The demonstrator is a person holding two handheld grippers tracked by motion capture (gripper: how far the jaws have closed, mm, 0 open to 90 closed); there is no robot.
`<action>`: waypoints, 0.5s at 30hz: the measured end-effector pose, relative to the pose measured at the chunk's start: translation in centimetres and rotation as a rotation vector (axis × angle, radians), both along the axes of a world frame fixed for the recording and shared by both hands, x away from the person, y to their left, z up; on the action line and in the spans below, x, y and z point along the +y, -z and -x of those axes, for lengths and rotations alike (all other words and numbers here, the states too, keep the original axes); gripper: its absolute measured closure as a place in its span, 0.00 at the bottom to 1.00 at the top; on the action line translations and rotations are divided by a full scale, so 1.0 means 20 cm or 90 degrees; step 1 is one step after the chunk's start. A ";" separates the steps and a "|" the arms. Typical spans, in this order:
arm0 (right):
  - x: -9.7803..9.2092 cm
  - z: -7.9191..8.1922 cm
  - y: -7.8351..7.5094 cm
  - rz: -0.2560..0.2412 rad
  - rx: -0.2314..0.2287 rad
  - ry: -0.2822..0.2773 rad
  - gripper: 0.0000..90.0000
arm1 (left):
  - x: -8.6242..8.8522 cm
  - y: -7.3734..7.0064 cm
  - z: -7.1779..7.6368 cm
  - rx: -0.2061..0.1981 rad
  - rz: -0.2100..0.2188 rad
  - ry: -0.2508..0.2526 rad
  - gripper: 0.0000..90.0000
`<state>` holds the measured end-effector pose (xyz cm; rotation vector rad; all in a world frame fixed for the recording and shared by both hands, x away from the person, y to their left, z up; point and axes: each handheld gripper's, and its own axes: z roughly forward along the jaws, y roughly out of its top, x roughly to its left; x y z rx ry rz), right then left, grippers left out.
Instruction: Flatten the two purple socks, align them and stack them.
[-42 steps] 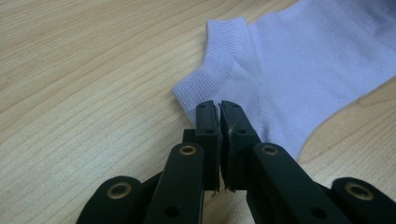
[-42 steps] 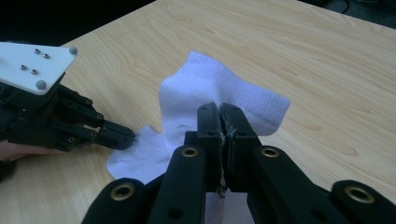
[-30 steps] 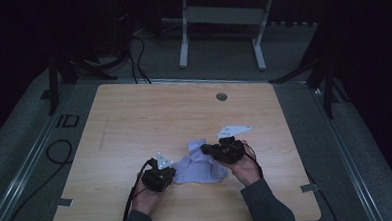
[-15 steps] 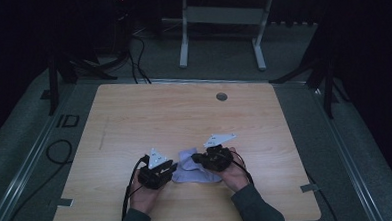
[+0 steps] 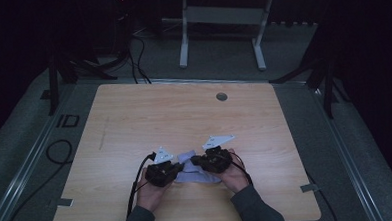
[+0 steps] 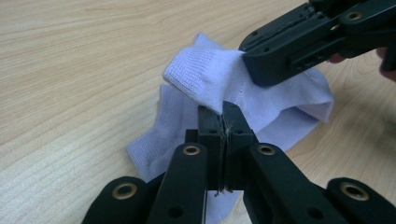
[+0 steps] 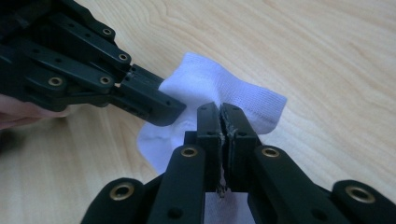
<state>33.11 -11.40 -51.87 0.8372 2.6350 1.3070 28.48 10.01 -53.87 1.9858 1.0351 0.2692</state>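
High view: white sock (image 5: 196, 171) crumpled near the worktop's (image 5: 134, 118) near edge, between both claws | left claw (image 6: 219, 121) clamped tight on a raised fold of sock | right claw (image 7: 220, 122) pinching the cuff edge, jaws together.

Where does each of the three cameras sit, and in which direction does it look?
High view: fixed above the person's side, looking forward and down on the table; both forearms and hands enter from the bottom.
Left gripper view: rides on the left gripper, looking along its shut jaws at the sock; the right gripper enters from the upper right.
Right gripper view: rides on the right gripper, looking along its shut jaws at the sock; the left gripper enters from the left.
Shared: all views show the sock held by both grippers.
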 end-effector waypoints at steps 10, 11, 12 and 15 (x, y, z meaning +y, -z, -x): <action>-0.19 0.11 -0.12 -0.012 -0.047 0.041 0.89 | 0.01 0.00 0.00 0.004 0.003 -0.015 0.99; -0.22 0.12 -0.10 0.007 -0.050 0.049 0.91 | 0.01 0.00 0.00 0.004 0.003 -0.016 0.99; -0.25 0.12 -0.08 0.025 -0.045 0.061 0.92 | 0.02 0.00 0.00 0.005 0.000 -0.015 0.99; -0.30 0.11 0.01 0.065 -0.029 0.089 0.93 | 0.01 0.00 -0.01 0.006 -0.002 -0.015 0.99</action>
